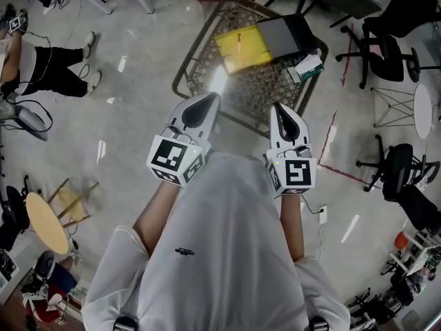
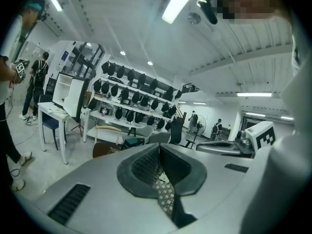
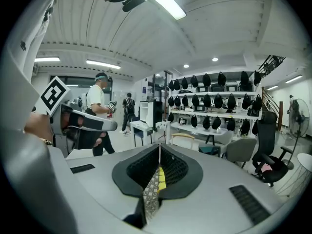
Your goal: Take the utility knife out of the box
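Note:
In the head view a lattice-top table [image 1: 200, 40] stands ahead of me. On it lie a yellow box [image 1: 241, 47], a dark grey flat case [image 1: 284, 34] and some small green and white items [image 1: 308, 66]. No utility knife shows in any view. My left gripper [image 1: 210, 96] and right gripper [image 1: 278, 105] are held side by side in front of my chest, short of the table's near edge and pointing toward it. Both are shut with nothing between the jaws, as the left gripper view [image 2: 159, 150] and the right gripper view [image 3: 159, 147] also show.
A person [image 1: 48, 64] sits on the floor at the far left. Black office chairs [image 1: 386, 47] and a white round table [image 1: 422, 109] stand at the right. A round wooden stool [image 1: 45, 221] is at the lower left. Shelves of dark bags [image 2: 131, 96] line the far wall.

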A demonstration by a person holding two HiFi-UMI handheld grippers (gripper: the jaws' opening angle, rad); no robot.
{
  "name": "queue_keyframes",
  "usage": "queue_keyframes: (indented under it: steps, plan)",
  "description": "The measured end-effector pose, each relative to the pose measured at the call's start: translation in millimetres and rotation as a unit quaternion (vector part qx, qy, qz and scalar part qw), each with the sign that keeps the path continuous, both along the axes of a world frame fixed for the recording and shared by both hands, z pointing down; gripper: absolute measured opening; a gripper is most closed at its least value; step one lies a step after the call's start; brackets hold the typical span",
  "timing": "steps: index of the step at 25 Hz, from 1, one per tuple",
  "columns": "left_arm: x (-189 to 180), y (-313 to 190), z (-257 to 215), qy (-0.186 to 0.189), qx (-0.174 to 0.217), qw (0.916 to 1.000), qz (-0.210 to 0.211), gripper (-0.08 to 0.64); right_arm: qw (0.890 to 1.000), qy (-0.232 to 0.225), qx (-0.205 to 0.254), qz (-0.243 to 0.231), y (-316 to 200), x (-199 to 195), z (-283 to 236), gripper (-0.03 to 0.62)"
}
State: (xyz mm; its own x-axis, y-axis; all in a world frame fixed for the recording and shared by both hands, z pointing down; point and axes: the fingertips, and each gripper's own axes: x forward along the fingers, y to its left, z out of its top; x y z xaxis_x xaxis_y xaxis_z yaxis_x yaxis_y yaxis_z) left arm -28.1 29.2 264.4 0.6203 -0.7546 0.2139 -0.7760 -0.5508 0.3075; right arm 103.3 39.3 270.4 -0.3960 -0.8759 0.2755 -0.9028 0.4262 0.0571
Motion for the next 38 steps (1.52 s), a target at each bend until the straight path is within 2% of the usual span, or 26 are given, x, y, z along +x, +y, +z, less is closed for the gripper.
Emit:
queue_keyframes:
  steps: [7, 25, 38]
  plan:
    - [-8.2, -36.8, 6.5, 0.002, -0.009, 0.9999, -0.010, 0.005, 1.000, -0.002, -0.009, -0.010, -42.7, -11.7, 6.3, 0.003]
    - [18.9, -78.3, 14.2, -0.017, -0.034, 0.9974, -0.061, 0.005, 0.997, -0.013, -0.028, -0.064, -108.8, 11.9, 16.7, 0.005]
    - [20.8, -123.6, 47.0, -0.029, -0.065, 0.9941, -0.082, 0.005, 0.993, -0.014, -0.065, -0.102, -170.8, -12.1, 62.1, 0.006]
